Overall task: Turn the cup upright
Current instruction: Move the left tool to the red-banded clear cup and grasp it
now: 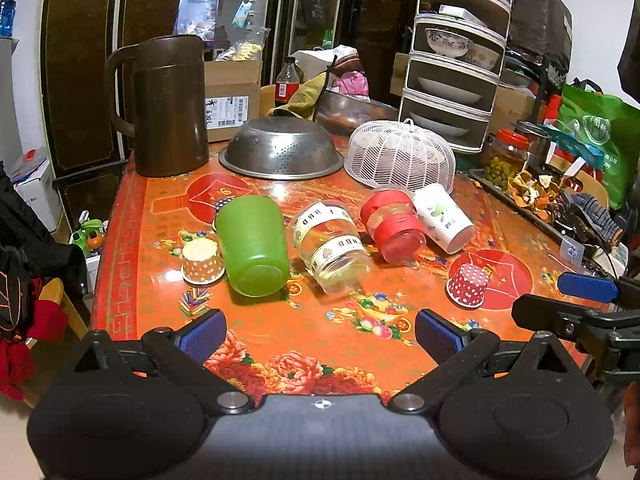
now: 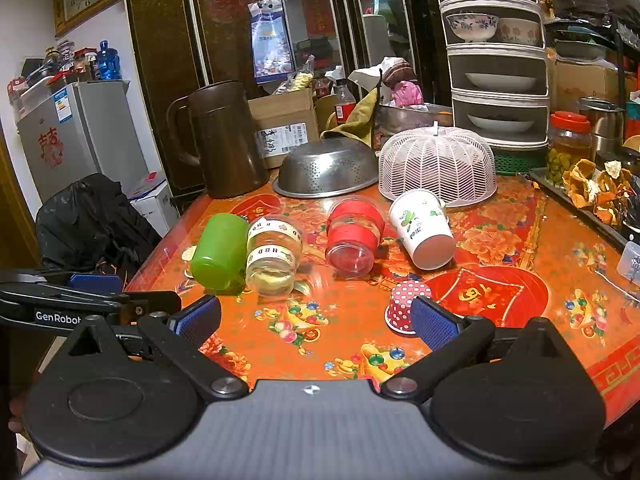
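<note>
1. Cups lie in a row across the middle of the orange flowered table (image 1: 132,240): green cup (image 1: 252,244), clear "HBD" cup (image 1: 332,246), red-banded cup (image 1: 394,226) and white cup (image 1: 442,216), all on their sides.
2. Two small dotted paper cups stand mouth-down: an orange one (image 1: 202,261) touching the green cup, a red one (image 1: 468,284) alone nearer the front.
3. Left gripper (image 1: 320,334) hangs over the near edge, jaws spread wide, holding nothing.
4. Right gripper (image 2: 316,320) is likewise released, its pad (image 2: 434,322) just before the red dotted cup.
5. Behind stand a brown jug (image 1: 170,106), an upturned colander (image 1: 282,148) and a mesh food cover (image 1: 400,156).
</note>
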The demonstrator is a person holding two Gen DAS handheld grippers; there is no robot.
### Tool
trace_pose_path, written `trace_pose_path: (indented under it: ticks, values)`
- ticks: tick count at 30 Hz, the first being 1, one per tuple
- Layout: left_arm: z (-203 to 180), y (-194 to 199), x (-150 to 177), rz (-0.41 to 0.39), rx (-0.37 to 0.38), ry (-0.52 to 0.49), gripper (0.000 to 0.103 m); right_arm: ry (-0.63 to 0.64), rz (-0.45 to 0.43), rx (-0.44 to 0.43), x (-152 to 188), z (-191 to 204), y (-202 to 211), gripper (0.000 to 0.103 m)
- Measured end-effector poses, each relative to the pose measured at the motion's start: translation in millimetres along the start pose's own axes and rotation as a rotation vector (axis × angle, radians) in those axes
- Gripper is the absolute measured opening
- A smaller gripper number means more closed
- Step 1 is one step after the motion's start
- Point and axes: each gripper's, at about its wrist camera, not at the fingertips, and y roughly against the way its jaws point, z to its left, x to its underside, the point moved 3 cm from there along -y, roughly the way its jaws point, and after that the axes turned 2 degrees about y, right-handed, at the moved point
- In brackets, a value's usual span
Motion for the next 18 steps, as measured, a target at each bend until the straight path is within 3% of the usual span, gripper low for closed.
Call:
trace_pose_path:
  ticks: [6,10,14,18]
  values:
    - [-10,-6,-8,0.006,-0.010,-0.002,0.101,-0.012,-0.002,-0.002,3,-11,-1,0.102]
    - [-22,-18,-38,0.045,0.046,0.027,0.102,-0.031,-0.001,0.003,7,-28,-1,0.102]
    - [-54,-58,-75,0.180,0.062,-0.017,0.103,-0.057,0.003,0.000,13,-48,0,0.102]
    - [-78,-111,-99,0.288,0.048,0.038,0.096,-0.076,0.013,-0.001,17,-63,0,0.102]
